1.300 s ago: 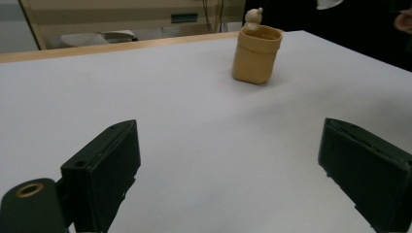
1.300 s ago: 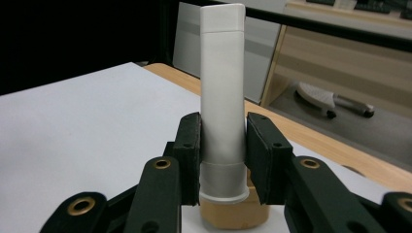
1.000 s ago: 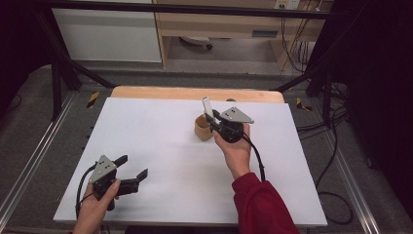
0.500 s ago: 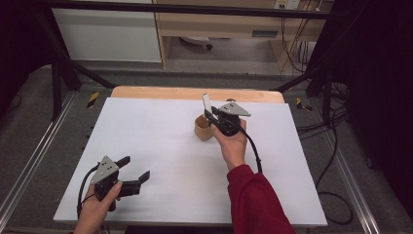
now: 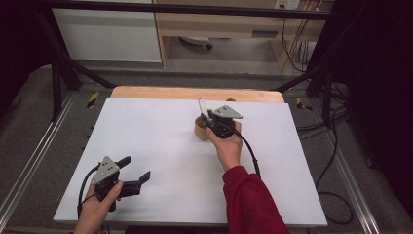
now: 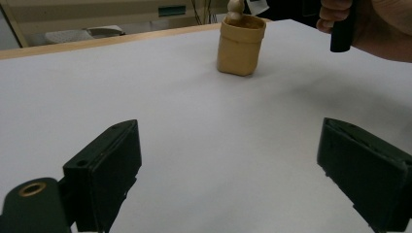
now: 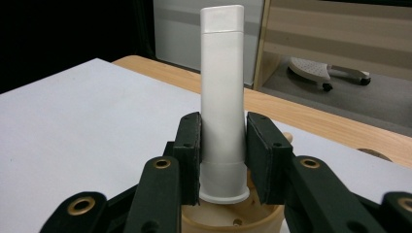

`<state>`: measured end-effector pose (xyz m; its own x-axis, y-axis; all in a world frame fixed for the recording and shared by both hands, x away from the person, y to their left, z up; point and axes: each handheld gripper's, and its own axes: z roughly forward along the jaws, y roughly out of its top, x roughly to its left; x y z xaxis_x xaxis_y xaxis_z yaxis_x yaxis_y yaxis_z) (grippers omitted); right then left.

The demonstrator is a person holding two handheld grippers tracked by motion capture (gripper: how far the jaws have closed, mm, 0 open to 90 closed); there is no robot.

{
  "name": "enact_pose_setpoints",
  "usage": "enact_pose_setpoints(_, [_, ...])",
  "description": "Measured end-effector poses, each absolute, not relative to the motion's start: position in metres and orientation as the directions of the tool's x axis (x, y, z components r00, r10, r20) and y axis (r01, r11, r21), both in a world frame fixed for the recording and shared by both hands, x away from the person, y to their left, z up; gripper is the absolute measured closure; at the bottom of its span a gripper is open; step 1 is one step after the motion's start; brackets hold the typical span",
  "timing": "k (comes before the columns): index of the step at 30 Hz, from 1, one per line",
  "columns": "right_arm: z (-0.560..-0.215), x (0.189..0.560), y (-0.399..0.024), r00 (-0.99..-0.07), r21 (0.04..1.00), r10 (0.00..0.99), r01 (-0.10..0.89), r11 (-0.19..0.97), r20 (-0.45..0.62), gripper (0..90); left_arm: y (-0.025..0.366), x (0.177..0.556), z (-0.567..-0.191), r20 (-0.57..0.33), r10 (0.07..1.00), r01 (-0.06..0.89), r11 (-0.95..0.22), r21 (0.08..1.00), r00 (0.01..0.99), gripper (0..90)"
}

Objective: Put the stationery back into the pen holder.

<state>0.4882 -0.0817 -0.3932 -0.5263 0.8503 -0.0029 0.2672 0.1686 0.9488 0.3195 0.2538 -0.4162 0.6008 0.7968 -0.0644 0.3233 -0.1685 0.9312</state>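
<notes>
One tall white plastic tube, flat-sided with a squared top and a flared round cap at its bottom, stands upright just above the round tan wooden holder on the white worktop. The right hand-held gripper clamps its lower part. The left hand-held gripper, well apart from the holder, gapes wide, empty.
</notes>
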Motion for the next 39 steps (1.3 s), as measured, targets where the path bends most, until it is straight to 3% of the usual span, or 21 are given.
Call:
enact_pose_setpoints(7, [-0.402,0.49,-0.073,-0.535,0.937,0.843,0.265,0.23,-0.056,67.6,0.252,0.319,-0.416,-0.061,0.787,0.316,-0.175,0.932,0.614,9.5])
enact_pose_setpoints(24, [-0.408,0.492,-0.072,-0.555,0.923,0.829,0.28,0.263,-0.067,67.1,0.252,0.319,-0.416,-0.068,0.782,0.318,-0.171,0.933,0.62,9.4])
enact_pose_setpoints(29, [-0.401,0.487,-0.077,-0.56,0.932,0.828,0.281,0.229,-0.035,54.2,0.253,0.319,-0.415,-0.072,0.782,0.318,-0.166,0.934,0.619,9.0])
enact_pose_setpoints(35, [-0.386,0.475,-0.088,-0.546,0.944,0.837,0.262,0.202,-0.027,48.2,0.253,0.318,-0.415,-0.071,0.785,0.316,-0.163,0.935,0.615,9.0])
enact_pose_setpoints(39, [-0.378,0.468,-0.095,-0.544,0.941,0.839,0.287,0.18,0.005,31.6,0.254,0.319,-0.415,-0.074,0.788,0.319,-0.16,0.934,0.612,7.9])
